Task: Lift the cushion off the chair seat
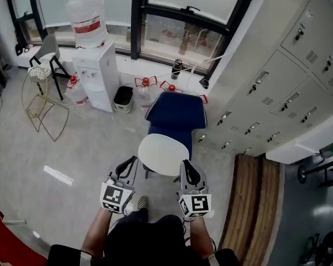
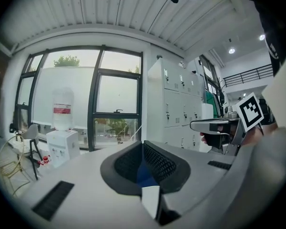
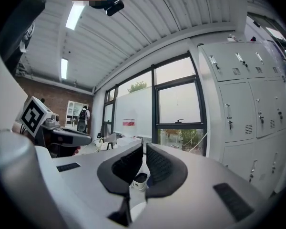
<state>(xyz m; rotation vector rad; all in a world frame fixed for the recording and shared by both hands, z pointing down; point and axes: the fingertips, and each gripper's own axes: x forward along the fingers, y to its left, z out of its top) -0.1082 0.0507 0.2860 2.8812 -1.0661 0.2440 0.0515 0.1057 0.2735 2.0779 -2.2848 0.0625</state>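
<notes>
In the head view a dark blue cushion (image 1: 176, 114) with a checkered trim lies on the chair seat below the window. The chair's white rounded part (image 1: 163, 154) is on my side of it. My left gripper (image 1: 133, 160) is just left of that white part, my right gripper (image 1: 183, 164) just right of it. Both point toward the chair, short of the cushion, and neither touches it. The left gripper (image 2: 143, 146) is shut, with a strip of blue and white showing beyond its tips. The right gripper (image 3: 144, 148) has its pads together and holds nothing.
A white water dispenser (image 1: 97, 73) and a small black bin (image 1: 122, 98) stand left of the chair. A wire chair (image 1: 41, 101) is further left. Grey lockers (image 1: 283, 93) line the right side, with a wooden strip (image 1: 255, 204) on the floor before them.
</notes>
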